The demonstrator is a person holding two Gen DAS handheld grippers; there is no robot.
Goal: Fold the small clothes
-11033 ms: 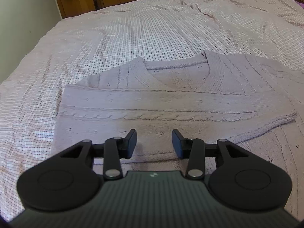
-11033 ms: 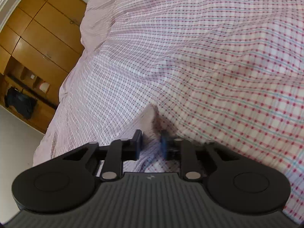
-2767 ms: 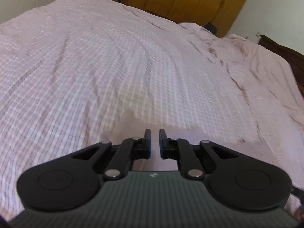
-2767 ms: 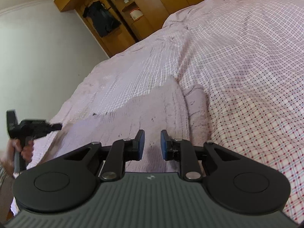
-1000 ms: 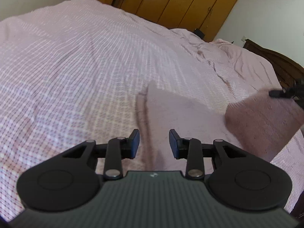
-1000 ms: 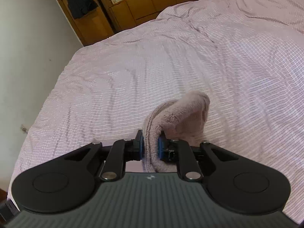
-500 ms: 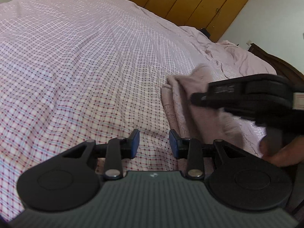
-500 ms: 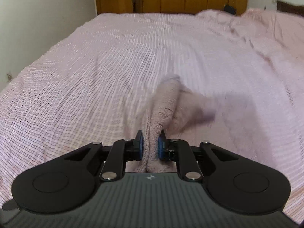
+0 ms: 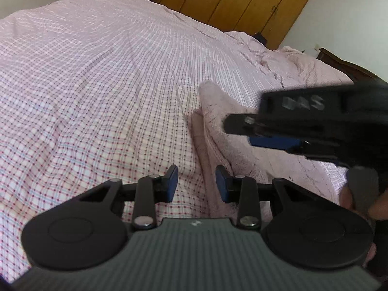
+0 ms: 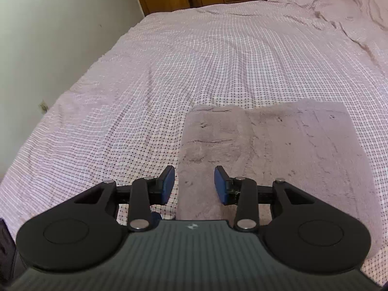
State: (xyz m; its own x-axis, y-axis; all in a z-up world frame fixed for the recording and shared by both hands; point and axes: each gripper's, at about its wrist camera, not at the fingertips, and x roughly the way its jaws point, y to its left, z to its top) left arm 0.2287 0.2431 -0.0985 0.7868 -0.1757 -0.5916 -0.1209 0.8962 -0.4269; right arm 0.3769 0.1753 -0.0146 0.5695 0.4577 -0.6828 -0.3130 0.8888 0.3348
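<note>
Half a second back, pinched upright between the right gripper's pads; now let go and laid flat as a folded rectangle. Sweater [image 10: 266, 140], pale mauve knit, resting on the checked bedsheet [image 10: 194, 60], layered in two visible panels with a seam-like step running front to back down the middle. Near left corner sitting just below and between the blue pads of the right gripper [image 10: 194, 184], jaws spread wide, holding nothing, hovering over the garment's near edge. Left pad above bare sheet, right pad above knit.

From the left wrist view, same sweater [image 9: 242, 140] seen edge-on, folded edge raised in a soft ridge, far corner pointing up the bed. Left gripper [image 9: 197, 184] also parted, empty, straddling the line where sweater meets sheet [image 9: 97, 84]; cannot tell whether either pad touches fabric. Right gripper [image 9: 266, 135] crossing in from the right side of that view, blurred, blue pad showing under its black body, poised above the sweater's upper layer. Bit of the person's right hand [image 9: 359, 194] wrapped around its handle at the frame edge.

Farther out: rumpled bedding toward the head of the bed [image 10: 351, 7], wooden wardrobe doors [image 9: 242, 0] along the far wall, pale wall [image 10: 48, 36] to the left.
</note>
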